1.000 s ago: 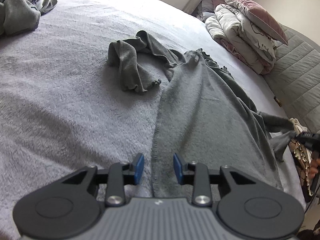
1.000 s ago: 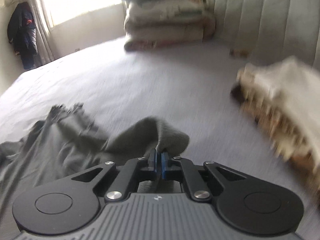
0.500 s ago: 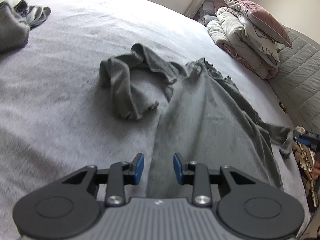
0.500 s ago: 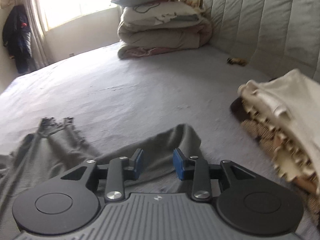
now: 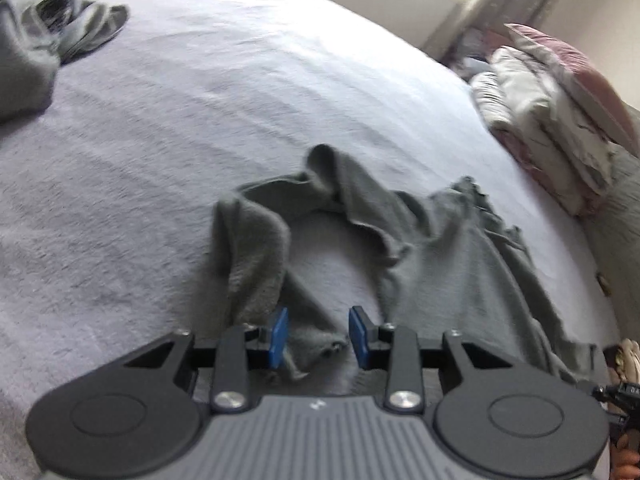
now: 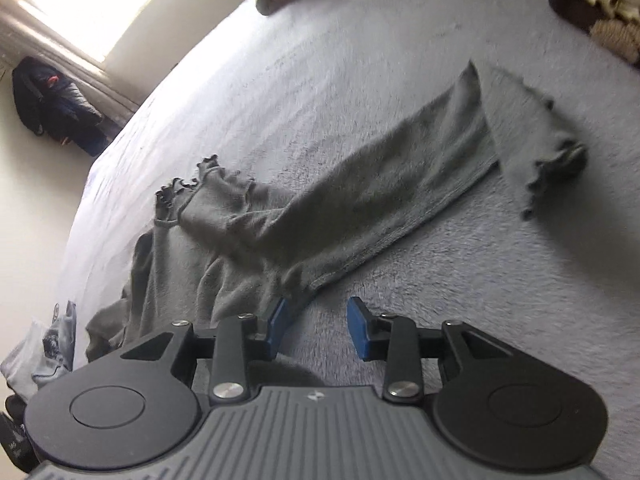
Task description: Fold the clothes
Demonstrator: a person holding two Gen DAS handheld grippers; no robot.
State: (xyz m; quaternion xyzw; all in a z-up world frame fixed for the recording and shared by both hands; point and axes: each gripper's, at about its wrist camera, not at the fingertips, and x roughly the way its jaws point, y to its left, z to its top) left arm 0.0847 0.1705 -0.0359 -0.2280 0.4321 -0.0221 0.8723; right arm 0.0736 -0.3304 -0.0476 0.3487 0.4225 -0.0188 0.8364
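A grey long-sleeved top [image 5: 460,264] lies spread on the pale grey bed cover [image 5: 160,160]. In the left wrist view its near sleeve [image 5: 252,256] is bent in a loop. The frilled cuff [image 5: 316,346] of that sleeve lies between the blue pads of my left gripper [image 5: 319,336], which is open and does not press on it. In the right wrist view the other sleeve [image 6: 400,188] lies stretched out to the right, with its cuff [image 6: 536,152] folded back. My right gripper [image 6: 318,326] is open over bare cover, its left pad beside the top's edge.
Stacked bedding with a pink pillow [image 5: 560,92] sits at the head of the bed. More grey clothes [image 5: 48,40] lie at the far left. A folded beige and brown pile [image 6: 600,4] is near the stretched sleeve. A dark jacket [image 6: 52,104] hangs by the window.
My right gripper opened and let go of the sleeve, which now lies flat, then rolled and sank beside the top. My left gripper moved from the top's side edge to the looped sleeve's cuff.
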